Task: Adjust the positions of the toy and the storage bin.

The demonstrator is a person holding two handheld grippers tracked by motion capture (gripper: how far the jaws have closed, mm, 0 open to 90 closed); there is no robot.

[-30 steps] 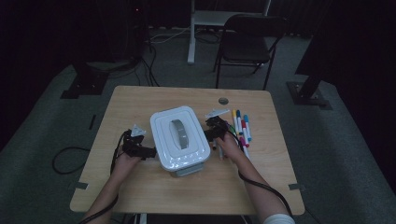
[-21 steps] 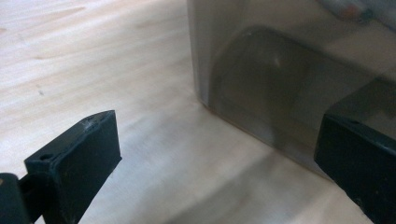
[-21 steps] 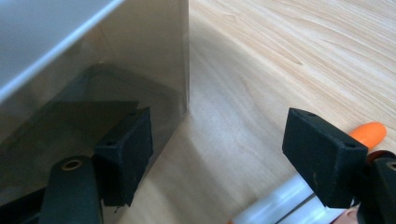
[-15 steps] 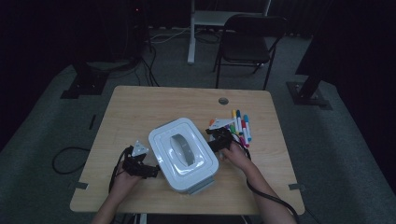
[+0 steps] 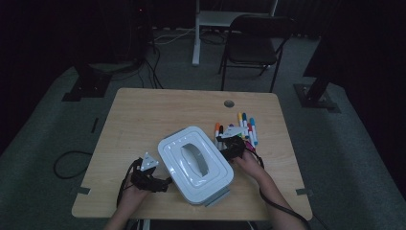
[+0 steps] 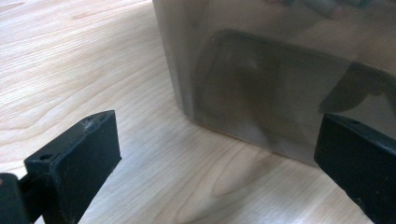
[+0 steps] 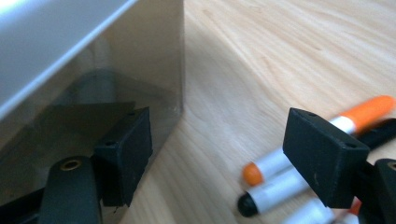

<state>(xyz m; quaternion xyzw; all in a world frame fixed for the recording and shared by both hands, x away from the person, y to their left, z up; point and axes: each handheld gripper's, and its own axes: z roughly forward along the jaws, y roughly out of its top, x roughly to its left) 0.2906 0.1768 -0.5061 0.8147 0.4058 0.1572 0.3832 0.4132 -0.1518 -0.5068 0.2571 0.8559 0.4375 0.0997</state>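
A white lidded box (image 5: 196, 163) with a grey handle recess lies askew on the wooden table (image 5: 143, 115). My left gripper (image 5: 164, 182) is at its near-left side. In the left gripper view its jaws stand open (image 6: 215, 158) on either side of the box's cloudy wall (image 6: 280, 79), close to a corner. My right gripper (image 5: 225, 146) is at the far-right side. In the right gripper view it is open (image 7: 219, 154), its left jaw against the box's wall (image 7: 135, 60). Neither gripper holds anything.
Several coloured markers (image 5: 245, 127) lie on the table just right of my right gripper, and the markers (image 7: 280, 163) sit partly behind its right jaw. A black chair (image 5: 253, 45) stands beyond the table. The box is near the front edge (image 5: 191, 214).
The box has slid toward the near edge and to the right, turning counterclockwise. Both hands moved with it, the left toward the front edge more than the right.
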